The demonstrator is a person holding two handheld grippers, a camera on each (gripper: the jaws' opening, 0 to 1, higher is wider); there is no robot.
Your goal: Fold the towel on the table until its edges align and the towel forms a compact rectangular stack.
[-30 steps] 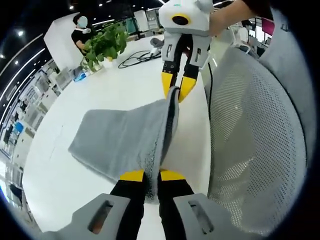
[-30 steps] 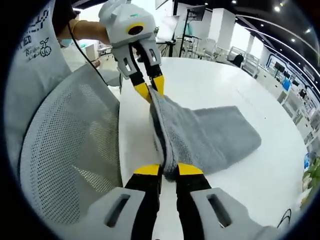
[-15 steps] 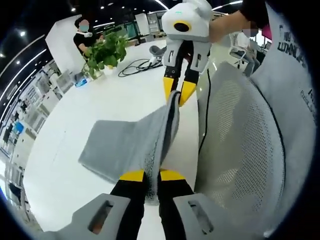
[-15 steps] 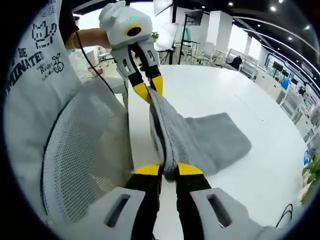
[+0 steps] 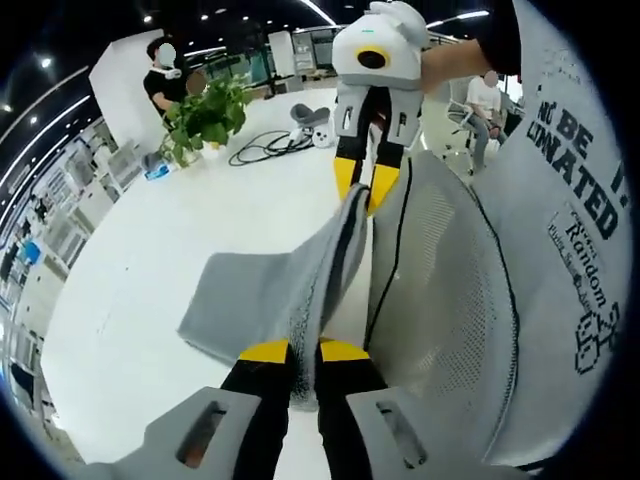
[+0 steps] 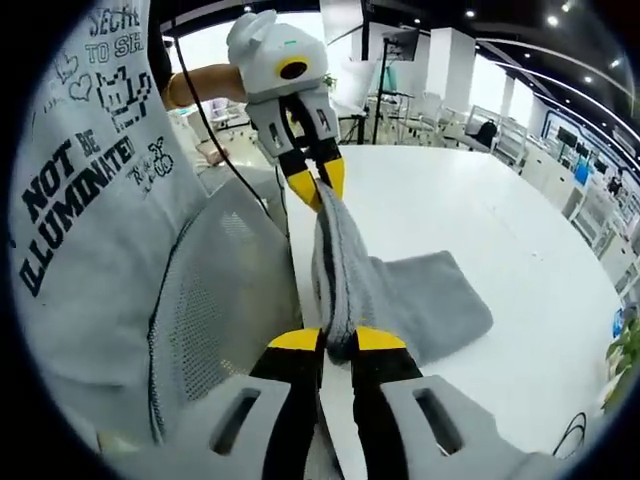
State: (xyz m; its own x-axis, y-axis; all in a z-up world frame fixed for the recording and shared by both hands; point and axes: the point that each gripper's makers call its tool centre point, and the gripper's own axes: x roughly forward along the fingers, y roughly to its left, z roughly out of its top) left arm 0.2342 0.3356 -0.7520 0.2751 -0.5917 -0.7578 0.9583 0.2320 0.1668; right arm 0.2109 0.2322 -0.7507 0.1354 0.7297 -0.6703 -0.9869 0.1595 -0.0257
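Over the near edge of the white counter [image 5: 150,260] I hold one grey towel [image 5: 275,290], and it hangs higher than a second ago, with less cloth resting flat. My left claw [image 5: 303,352] and right claw [image 6: 338,340], two in all, each pinch what looks like a corner. One mesh chair [image 5: 440,300] sits beside.

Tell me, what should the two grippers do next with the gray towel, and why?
Probably carry the held edge forward over the table and lay it on the far edge. Both the left gripper and right gripper pinch one side of the towel, lifted near the mesh chair, while the rest trails flat on the table.
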